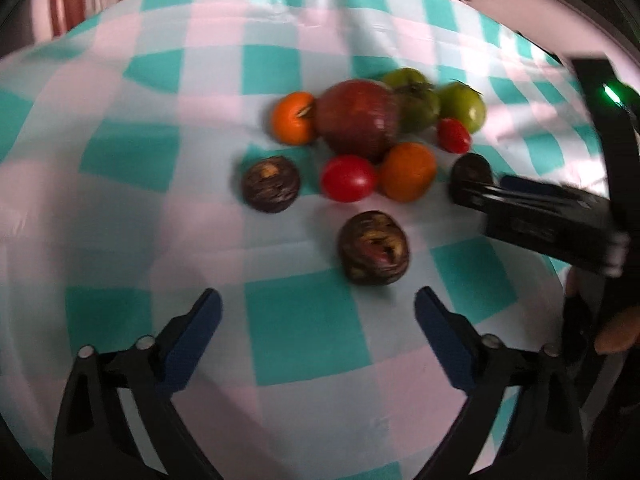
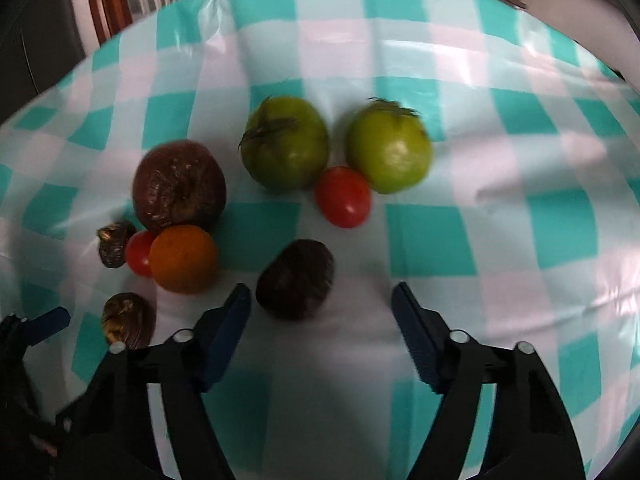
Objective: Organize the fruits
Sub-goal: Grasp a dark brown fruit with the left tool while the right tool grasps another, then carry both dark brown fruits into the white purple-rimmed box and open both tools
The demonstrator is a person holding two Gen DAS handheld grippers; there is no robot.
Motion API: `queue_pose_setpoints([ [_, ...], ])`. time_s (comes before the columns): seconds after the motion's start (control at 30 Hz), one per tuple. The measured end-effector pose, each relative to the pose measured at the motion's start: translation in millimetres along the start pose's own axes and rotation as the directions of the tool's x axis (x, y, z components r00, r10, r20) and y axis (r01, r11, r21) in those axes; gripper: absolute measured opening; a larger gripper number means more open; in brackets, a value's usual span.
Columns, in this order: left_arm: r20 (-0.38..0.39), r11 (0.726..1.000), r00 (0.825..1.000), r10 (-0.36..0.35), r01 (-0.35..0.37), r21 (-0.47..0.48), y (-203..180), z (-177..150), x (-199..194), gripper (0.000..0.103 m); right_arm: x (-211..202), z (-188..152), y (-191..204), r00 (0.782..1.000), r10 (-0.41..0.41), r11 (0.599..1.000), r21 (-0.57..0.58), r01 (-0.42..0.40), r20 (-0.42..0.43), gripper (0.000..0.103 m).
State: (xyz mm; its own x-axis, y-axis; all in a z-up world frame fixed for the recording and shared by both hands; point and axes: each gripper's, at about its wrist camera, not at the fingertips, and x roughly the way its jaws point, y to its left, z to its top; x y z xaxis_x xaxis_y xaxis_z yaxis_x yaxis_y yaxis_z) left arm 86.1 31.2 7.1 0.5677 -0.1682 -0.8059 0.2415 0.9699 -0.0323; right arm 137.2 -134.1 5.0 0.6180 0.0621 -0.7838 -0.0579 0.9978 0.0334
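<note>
Fruits lie clustered on a worktop covered by a teal-and-white checked cloth. In the left wrist view, a big dark red fruit sits mid-cluster, with an orange touching its left side and three green fruits, one of them, behind and to its right. Nearer lie a red tomato touching a second orange, and a smaller tomato farther right. A dark wrinkled fruit lies left, another nearest, just beyond the left gripper, whose fingers are spread apart and hold nothing. In the right wrist view, the right gripper is also released, with a dark fruit just ahead between its fingertips, close to the left one.
</note>
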Motion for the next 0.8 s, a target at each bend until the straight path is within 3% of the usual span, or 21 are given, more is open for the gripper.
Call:
queue_pose_setpoints([
  [0.07,-0.002,1.000,1.000,-0.010,0.010,0.006,-3,4,5,0.086,4,6,5,1.000,-0.004,1.000,-0.023,0.004,-0.002,0.062],
  [0.17,0.007,1.000,1.000,-0.011,0.011,0.000,-6,13,11,0.077,5,11,7,1.000,-0.020,0.999,-0.044,0.020,0.010,0.040],
  [0.33,0.036,0.998,0.999,0.020,-0.022,0.051,-24,19,16,0.047,-3,10,-3,0.999,-0.010,1.000,0.002,0.010,0.049,0.039],
  [0.47,0.036,0.998,0.999,0.013,-0.015,0.066,-34,25,20,0.043,-1,10,-31,0.997,0.065,0.990,0.122,-0.071,0.050,0.039],
  [0.6,0.041,0.998,0.999,-0.018,0.016,0.060,-31,23,19,0.042,-2,11,-32,0.992,0.112,0.983,0.140,-0.120,0.064,0.039],
  [0.8,0.064,0.998,0.996,-0.067,0.065,0.027,-23,24,16,0.042,2,5,-52,0.966,0.233,0.940,0.230,-0.252,0.108,0.039],
])
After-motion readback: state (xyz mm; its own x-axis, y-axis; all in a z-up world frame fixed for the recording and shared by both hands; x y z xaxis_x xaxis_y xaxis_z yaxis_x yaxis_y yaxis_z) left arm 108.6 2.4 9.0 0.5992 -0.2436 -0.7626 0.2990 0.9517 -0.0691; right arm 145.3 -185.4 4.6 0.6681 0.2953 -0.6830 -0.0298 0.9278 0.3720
